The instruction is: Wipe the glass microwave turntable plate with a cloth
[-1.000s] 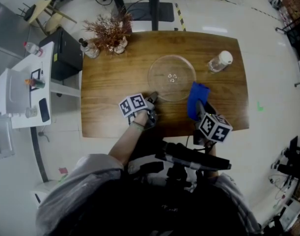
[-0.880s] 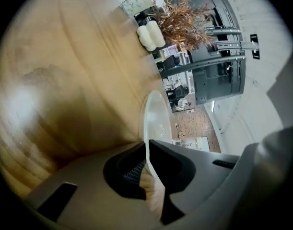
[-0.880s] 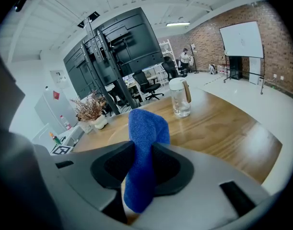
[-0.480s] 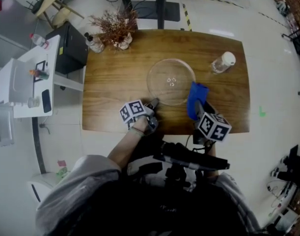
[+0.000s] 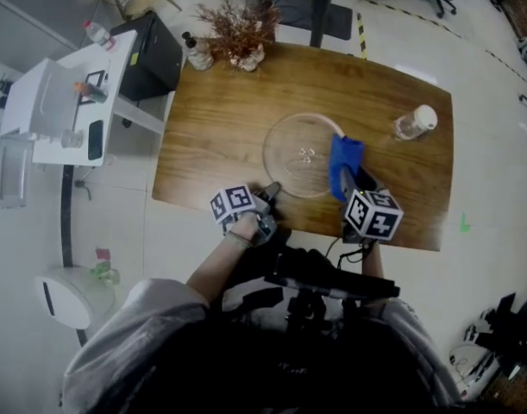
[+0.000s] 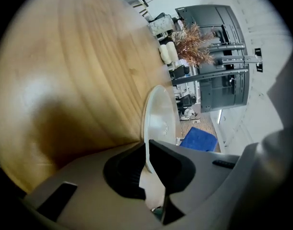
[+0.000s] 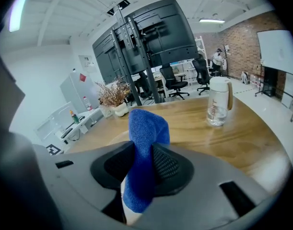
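The round clear glass turntable plate (image 5: 299, 153) lies flat in the middle of the wooden table (image 5: 220, 136). My left gripper (image 5: 268, 192) is shut on the plate's near rim; in the left gripper view the rim (image 6: 147, 128) runs straight in between the two jaws. The blue cloth (image 5: 344, 162) hangs from my right gripper (image 5: 350, 180), which is shut on it, and drapes over the plate's right edge. The right gripper view shows the cloth (image 7: 145, 143) pinched between the dark pads, standing up in a fold.
A clear water bottle (image 5: 416, 122) with a white cap stands at the table's right. A vase of dried plants (image 5: 241, 33) and a small bottle (image 5: 197, 54) are at the far left corner. A black cabinet (image 5: 151, 54) and a white side table (image 5: 56, 110) stand left of the table.
The right gripper has carried the blue cloth forward onto the plate's right rim. The left gripper stays on the near rim. The head view has shifted.
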`<action>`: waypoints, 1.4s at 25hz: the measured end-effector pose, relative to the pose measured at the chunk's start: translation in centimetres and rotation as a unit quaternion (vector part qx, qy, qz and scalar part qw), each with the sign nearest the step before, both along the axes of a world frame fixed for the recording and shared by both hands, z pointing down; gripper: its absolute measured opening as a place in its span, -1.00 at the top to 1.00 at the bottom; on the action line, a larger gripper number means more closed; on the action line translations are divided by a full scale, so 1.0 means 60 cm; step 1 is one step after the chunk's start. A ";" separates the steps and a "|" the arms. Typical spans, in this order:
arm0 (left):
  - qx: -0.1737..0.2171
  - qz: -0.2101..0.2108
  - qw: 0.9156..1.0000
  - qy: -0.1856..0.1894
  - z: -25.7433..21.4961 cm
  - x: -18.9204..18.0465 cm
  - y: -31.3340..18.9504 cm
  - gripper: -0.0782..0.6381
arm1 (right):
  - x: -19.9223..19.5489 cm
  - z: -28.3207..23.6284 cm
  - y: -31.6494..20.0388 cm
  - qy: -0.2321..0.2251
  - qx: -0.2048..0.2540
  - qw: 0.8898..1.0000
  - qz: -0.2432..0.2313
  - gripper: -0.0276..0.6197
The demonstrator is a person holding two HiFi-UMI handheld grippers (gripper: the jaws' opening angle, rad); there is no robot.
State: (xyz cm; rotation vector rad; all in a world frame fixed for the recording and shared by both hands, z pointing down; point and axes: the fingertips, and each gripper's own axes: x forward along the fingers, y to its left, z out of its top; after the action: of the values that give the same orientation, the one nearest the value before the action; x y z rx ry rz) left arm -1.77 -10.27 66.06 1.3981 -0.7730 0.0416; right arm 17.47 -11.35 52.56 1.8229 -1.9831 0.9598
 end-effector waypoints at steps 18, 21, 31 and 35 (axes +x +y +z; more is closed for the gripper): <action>-0.001 -0.032 0.999 0.004 -0.001 -0.013 0.006 0.73 | -0.269 0.118 -0.143 0.155 -0.054 0.937 -0.309 0.53; 0.001 -0.031 0.999 0.006 -0.002 -0.013 0.004 0.73 | -0.219 0.136 -0.163 0.168 -0.075 0.944 -0.273 0.53; 0.000 -0.034 0.999 0.012 -0.002 -0.012 0.006 0.73 | -0.025 0.144 -0.190 0.181 -0.112 0.963 -0.163 0.53; 0.002 -0.029 1.000 0.008 0.000 -0.013 0.006 0.73 | -0.020 0.138 -0.181 0.160 -0.109 0.970 -0.147 0.53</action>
State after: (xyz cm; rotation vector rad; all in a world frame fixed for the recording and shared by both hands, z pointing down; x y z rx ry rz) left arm -2.53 -9.88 66.04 1.3777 -0.7994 -0.0159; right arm 16.24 -22.23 60.85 1.4122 -1.8021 0.7093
